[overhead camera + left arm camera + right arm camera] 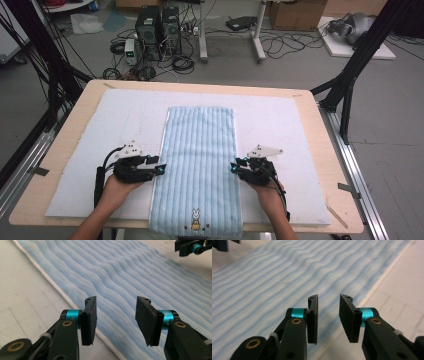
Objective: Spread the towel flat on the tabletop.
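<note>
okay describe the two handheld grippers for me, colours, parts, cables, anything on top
Both the left gripper and the right gripper are black, with teal metallic collars behind flat black rectangular fingers and brass-coloured pivot rivets. Each carries a grey three-cornered plate on top and trails a black cable back along the forearm. The forearms are bare, with no sleeves showing.

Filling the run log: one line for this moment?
towel: flat on mat | left gripper: open, at left edge | right gripper: open, at right edge

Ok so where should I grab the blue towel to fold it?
Probably the two long side edges. The towel lies flat, lengthwise away from you. The left gripper and right gripper sit open at those edges, so pinch each hem from its outer side.
</note>
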Available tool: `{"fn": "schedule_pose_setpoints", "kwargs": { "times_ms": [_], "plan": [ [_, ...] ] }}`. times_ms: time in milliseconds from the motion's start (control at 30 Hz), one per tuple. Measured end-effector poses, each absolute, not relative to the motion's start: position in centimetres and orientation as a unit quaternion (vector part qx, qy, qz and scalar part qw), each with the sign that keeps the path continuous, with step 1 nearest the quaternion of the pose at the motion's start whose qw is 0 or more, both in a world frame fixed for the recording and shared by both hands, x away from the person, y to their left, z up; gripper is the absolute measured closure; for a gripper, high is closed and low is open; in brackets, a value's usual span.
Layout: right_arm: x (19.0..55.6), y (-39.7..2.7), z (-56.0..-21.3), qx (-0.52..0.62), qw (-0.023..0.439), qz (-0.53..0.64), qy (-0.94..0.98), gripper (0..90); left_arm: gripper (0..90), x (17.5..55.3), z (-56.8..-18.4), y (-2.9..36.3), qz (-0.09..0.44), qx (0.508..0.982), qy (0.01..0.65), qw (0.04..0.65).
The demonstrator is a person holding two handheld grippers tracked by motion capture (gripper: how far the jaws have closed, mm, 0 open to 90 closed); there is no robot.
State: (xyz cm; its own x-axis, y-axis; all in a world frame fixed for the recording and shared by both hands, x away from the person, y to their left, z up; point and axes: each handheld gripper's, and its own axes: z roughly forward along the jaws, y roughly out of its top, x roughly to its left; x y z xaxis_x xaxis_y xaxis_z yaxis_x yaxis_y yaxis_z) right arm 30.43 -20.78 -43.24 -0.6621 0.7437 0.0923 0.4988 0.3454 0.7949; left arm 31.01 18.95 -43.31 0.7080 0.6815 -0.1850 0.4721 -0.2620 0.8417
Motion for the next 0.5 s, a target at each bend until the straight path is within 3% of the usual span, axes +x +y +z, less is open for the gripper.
{"fn": "schedule_pose_setpoints", "kwargs": {
  "times_ms": [233, 400, 500],
  "plan": [
    [33.6, -19.6, -44.3, 0.389, 0.159, 0.396, 0.817, 75.7, 51.3, 33.4, -43.4, 19.1, 0.130, 0.779, 0.369, 0.491],
    [33.9, -19.7, -44.5, 0.390, 0.166, 0.362, 0.831, 76.3, 41.3, 33.9, -43.3, 19.5, 0.146, 0.767, 0.364, 0.508],
    [33.5, -20.4, -44.2, 0.387, 0.159, 0.372, 0.829, 70.5, 32.8, 33.9, -43.2, 20.0, 0.152, 0.757, 0.372, 0.515]
  ]
}}
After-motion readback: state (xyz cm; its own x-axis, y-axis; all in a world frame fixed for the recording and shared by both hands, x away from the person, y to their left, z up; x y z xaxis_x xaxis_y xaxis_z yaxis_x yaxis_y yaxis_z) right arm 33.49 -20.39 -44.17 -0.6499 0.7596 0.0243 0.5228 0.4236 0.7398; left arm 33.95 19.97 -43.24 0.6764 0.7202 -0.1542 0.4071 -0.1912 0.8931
